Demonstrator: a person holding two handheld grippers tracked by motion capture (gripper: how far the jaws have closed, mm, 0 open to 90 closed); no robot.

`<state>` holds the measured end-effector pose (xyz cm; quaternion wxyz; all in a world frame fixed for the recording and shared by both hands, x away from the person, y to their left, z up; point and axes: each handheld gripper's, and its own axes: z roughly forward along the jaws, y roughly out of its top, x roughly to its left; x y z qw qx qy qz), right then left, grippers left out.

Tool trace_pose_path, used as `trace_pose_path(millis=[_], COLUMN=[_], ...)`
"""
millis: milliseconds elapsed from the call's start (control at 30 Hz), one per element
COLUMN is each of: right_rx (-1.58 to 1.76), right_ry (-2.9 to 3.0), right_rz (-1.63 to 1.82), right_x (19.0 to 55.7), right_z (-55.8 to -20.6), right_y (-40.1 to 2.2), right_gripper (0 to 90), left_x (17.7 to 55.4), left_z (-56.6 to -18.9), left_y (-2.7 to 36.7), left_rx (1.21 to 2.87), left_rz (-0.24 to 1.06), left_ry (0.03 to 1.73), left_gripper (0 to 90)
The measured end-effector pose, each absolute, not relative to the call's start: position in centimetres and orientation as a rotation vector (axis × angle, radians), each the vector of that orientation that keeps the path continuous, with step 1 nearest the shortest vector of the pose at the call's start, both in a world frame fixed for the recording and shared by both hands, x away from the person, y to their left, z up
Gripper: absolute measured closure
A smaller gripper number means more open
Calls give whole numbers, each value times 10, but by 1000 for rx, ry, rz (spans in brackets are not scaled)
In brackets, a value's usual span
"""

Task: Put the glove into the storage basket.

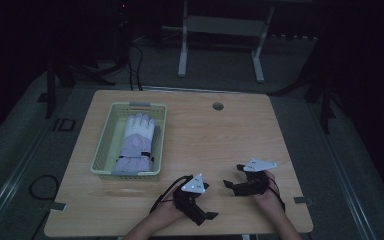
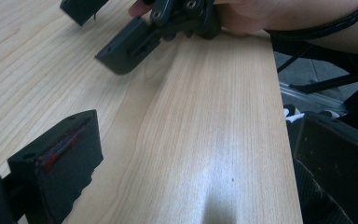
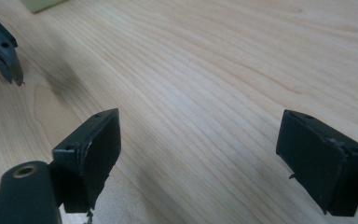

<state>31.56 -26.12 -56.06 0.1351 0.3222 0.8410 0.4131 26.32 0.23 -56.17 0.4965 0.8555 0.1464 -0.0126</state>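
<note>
A white and lilac glove lies flat in a pale green basket on the left of the wooden table. My left gripper sits low near the front edge, right of the basket, with its jaws wide apart and nothing between them. My right gripper rests a little to the right and farther in, also open and empty. Each gripper view shows the other gripper: the right gripper in the left gripper view, a jaw of the left gripper in the right gripper view.
A round cable hole is set in the table near its far edge. The table's front edge runs just right of my left gripper. A corner of the basket shows far off. White desk legs and cables stand beyond the table.
</note>
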Motion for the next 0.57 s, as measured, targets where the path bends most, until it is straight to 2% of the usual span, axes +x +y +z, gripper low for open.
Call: trace_pose_path(millis=[567], right_rx=[933], right_ry=[2395], right_rz=[1223], right_x=[313], right_z=[-561], right_y=[-270], right_gripper=[140], left_x=[255], left_z=[-571], left_y=[6], left_rx=[2052], left_rz=[-18], left_ry=[352], left_gripper=[9])
